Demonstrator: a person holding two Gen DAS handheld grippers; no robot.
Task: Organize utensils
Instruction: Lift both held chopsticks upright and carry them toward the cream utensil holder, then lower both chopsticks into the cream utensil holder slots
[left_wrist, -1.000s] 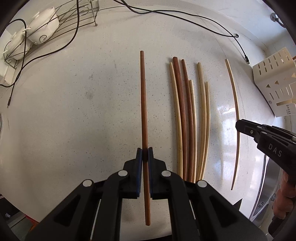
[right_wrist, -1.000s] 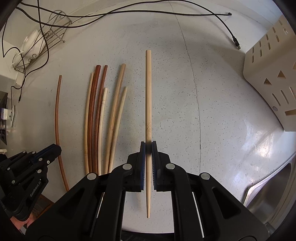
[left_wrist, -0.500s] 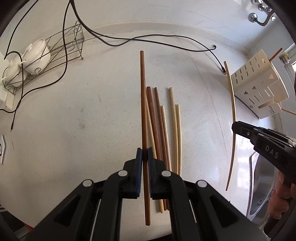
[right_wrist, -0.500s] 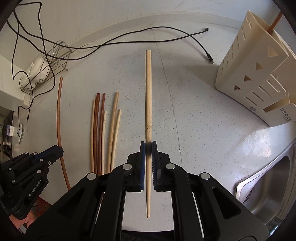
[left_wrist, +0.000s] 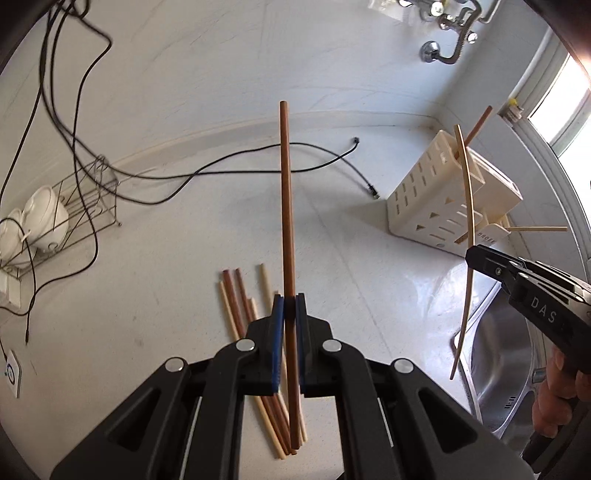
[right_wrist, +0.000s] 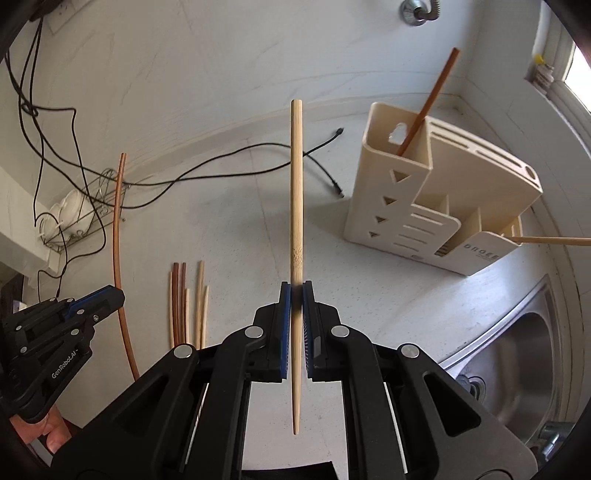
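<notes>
My left gripper (left_wrist: 290, 308) is shut on a dark brown chopstick (left_wrist: 286, 206), held high above the white counter. My right gripper (right_wrist: 296, 295) is shut on a pale bamboo chopstick (right_wrist: 296, 184), also lifted. Each gripper shows in the other's view: the right one (left_wrist: 476, 254) with its pale stick, the left one (right_wrist: 114, 293) with its brown stick (right_wrist: 117, 229). Several loose chopsticks (left_wrist: 240, 302) (right_wrist: 184, 295) lie in a bundle on the counter below. The cream utensil holder (right_wrist: 406, 206) (left_wrist: 436, 206) stands at the right and has a brown chopstick (right_wrist: 430, 99) in its tall slot.
A steel sink (right_wrist: 517, 362) sits at the lower right beside the holder. Black cables (left_wrist: 221, 166) run across the back of the counter. A wire rack with white lidded pots (left_wrist: 40, 221) stands at the left. A tap (left_wrist: 447, 33) is fixed to the wall.
Both grippers have risen from the counter with their chopsticks and tilted up toward the wall. The bundle now looks smaller and lower, and the holder has come further into view.
</notes>
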